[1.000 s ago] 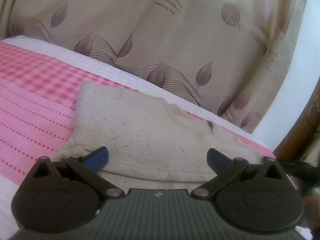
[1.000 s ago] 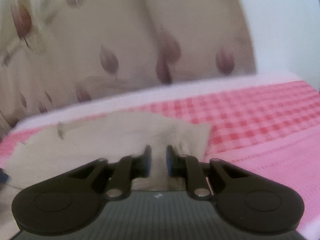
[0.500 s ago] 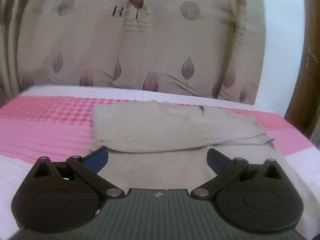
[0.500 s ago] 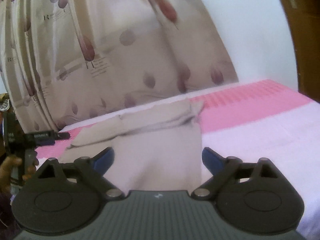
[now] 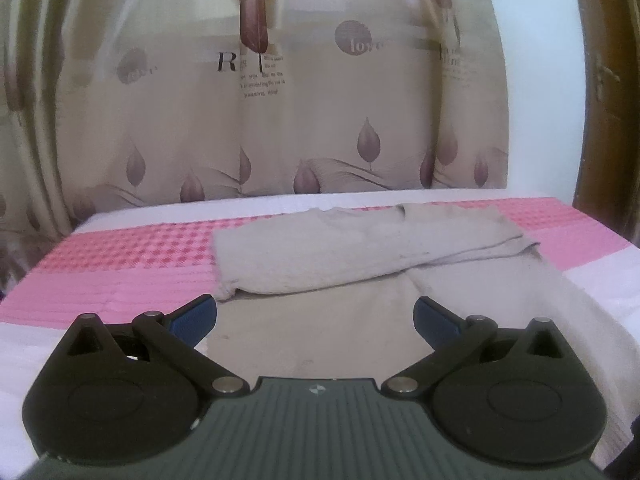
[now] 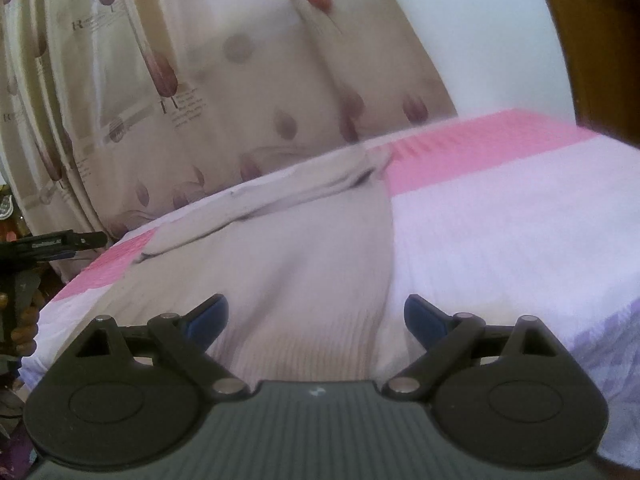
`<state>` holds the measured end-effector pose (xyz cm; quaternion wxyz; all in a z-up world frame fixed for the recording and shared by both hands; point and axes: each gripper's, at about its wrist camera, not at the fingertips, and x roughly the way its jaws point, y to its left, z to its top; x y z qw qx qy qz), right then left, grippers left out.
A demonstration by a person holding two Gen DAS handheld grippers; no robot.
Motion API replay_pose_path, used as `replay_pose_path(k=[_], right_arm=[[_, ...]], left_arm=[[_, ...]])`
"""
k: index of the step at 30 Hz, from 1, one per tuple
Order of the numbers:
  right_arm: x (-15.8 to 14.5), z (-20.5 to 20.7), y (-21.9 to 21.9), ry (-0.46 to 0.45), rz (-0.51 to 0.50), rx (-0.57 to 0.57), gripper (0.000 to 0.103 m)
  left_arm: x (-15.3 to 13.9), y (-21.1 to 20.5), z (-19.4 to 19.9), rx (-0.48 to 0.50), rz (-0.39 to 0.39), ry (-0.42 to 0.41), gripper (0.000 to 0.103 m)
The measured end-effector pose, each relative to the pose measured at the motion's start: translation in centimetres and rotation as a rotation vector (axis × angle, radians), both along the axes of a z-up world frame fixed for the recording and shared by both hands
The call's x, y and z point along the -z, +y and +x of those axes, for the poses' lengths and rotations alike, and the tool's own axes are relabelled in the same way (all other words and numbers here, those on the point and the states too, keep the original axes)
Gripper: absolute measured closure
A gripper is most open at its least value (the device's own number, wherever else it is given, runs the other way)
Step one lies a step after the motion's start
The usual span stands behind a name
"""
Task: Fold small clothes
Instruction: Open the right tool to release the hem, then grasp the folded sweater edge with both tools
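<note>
A beige knit sweater (image 5: 360, 248) lies flat on the pink and white bed, its sleeves folded across the upper part. My left gripper (image 5: 315, 316) is open above the sweater's lower body, with nothing between its blue pads. In the right wrist view the same sweater (image 6: 304, 248) stretches away from me, ribbed hem nearest. My right gripper (image 6: 316, 316) stands open over that hem, near its right corner, and holds nothing. The left gripper (image 6: 44, 244) also shows at the far left edge, held by a hand (image 6: 24, 320).
The bed cover (image 5: 120, 264) has a pink checked band and white areas. A beige leaf-print curtain (image 5: 320, 120) hangs right behind the bed. Dark wooden furniture (image 5: 608, 120) stands at the right. The bed's near edge (image 6: 560, 360) drops away at the lower right.
My right gripper let go of the sweater, opened wide and drew back to the hem end. My left gripper pulled back and rolled level, so more of the bed shows.
</note>
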<state>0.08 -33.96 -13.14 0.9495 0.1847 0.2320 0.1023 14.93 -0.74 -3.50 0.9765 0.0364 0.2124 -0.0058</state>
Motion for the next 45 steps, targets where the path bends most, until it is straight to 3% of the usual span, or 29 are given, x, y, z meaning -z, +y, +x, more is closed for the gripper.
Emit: replay_pose_path(k=[12,17,21,24,27,31,37,40,42,45], right_arm=[[0.6,-0.8,0.2,0.03,0.016,0.003,0.007],[0.8,-0.9,0.1,0.038,0.033,0.012,0.007],[0.8,-1.0,-0.3,0.046,0.04,0.004,0.007],[0.8,-0.9,-0.5,0.061,0.043,-0.007,0.006],[0.8,-0.7,-0.6,0.079,0.049,-0.034,0.005],[0.9,-0.4,-0.5,0.107,0.037,-0.057,0.005],[1.2,-0.1,-1.6,0.13,0.107,-0.07,0.003],[1.4,0.1,-2.0,0.123,0.123,-0.085,0.003],[1.4,0.1,-2.1,0.123,0.13,-0.091,0.003],[1.6,0.0,-2.3,0.12,0.137,-0.096,0.006]], left_arm=[[-0.6,-0.2,-1.9,-0.001,0.046,-0.034,0.0],[-0.2,0.5,-2.1,0.011,0.052,0.005,0.0],[0.6,4.7,-2.4,0.064,-0.093,0.104,0.002],[1.8,8.5,-2.5,0.083,-0.229,0.222,0.019],[3.2,11.2,-3.0,0.085,-0.333,0.306,0.022],[4.9,12.2,-4.4,0.114,-0.369,0.376,0.022],[5.4,10.3,-6.3,0.202,-0.377,0.371,0.018],[5.7,8.9,-6.4,0.24,-0.382,0.372,0.03],[5.9,8.6,-6.3,0.233,-0.358,0.36,0.058],[6.4,9.2,-6.2,0.218,-0.394,0.368,0.088]])
